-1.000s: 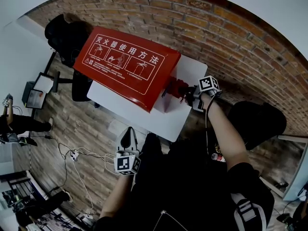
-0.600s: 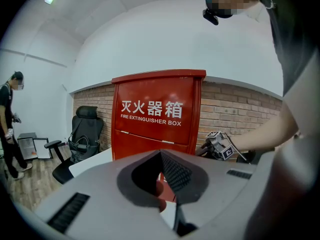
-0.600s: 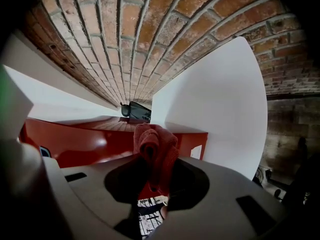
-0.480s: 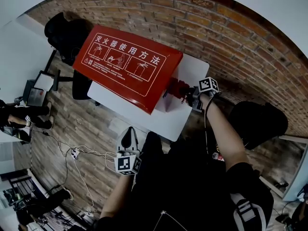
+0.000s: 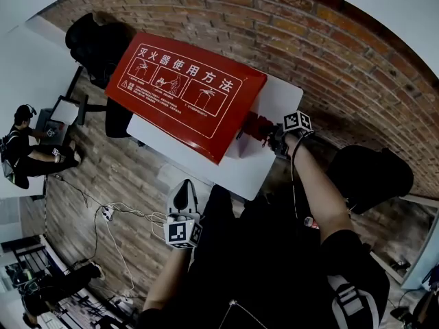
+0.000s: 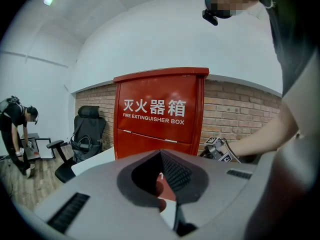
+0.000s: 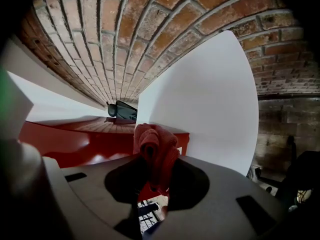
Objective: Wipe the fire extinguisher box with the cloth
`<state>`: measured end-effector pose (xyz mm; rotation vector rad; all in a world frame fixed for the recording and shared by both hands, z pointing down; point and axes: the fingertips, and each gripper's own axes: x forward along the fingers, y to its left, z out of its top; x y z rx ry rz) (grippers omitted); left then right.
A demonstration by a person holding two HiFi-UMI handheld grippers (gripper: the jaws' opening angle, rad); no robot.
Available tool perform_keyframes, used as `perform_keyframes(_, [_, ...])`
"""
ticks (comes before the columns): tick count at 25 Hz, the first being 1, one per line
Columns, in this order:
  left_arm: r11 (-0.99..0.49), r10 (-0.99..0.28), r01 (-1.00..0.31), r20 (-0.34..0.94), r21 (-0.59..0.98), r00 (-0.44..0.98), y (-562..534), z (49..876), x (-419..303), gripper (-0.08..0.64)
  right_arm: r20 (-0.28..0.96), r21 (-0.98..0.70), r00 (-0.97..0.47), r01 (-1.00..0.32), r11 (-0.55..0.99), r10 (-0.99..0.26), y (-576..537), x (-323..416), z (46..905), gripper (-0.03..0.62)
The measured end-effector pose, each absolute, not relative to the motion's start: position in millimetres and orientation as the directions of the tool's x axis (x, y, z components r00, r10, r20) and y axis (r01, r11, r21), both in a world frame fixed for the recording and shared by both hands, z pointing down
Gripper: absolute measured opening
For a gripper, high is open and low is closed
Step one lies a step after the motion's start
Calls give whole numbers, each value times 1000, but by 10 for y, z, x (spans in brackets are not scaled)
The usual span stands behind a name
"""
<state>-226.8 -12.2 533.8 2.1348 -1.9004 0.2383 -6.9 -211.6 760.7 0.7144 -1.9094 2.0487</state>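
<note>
Cloth at the box
My right gripper (image 5: 271,136) pinches a bunched, nubby red cloth (image 7: 155,149) by the glossy red box (image 5: 185,91) — left gripper (image 5: 182,196) closed, empty.

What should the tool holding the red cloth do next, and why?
Probably press the red cloth against the side of the fire extinguisher box and slide it along. The right tool is shut on the cloth right beside that side of the box, above the white table, so it looks placed for a wiping stroke.
</note>
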Motion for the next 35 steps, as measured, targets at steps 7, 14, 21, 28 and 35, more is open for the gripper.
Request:
perform_keyframes(7, [-84, -944, -993, 313, 87, 108, -104, 5357, -2299, 18, 559, -828, -818, -543, -142, -134, -2104, -59, 7892, 98])
perform_keyframes(14, [-71, -941, -994, 326, 79, 93, -97, 5377, -2329, 18, 603, -795, -788, -581, -174, -123, -2083, -60, 8229, 98])
perform_keyframes(21, [-50, -938, -995, 337, 87, 76, -63, 5408, -2344, 18, 652, -754, -751, -627, -195, -103, -2052, -57, 8482, 98])
perform_keyframes(28, [-43, -932, -995, 356, 91, 73, -25, 5469, -2327, 18, 672, -737, -728, -638, -222, -134, -2075, -69, 8632, 98])
perform_keyframes(35, [-70, -931, -993, 352, 90, 97, -76, 5426, -2320, 18, 652, -758, -725, -624, -190, -221, -2076, -36, 8551, 98])
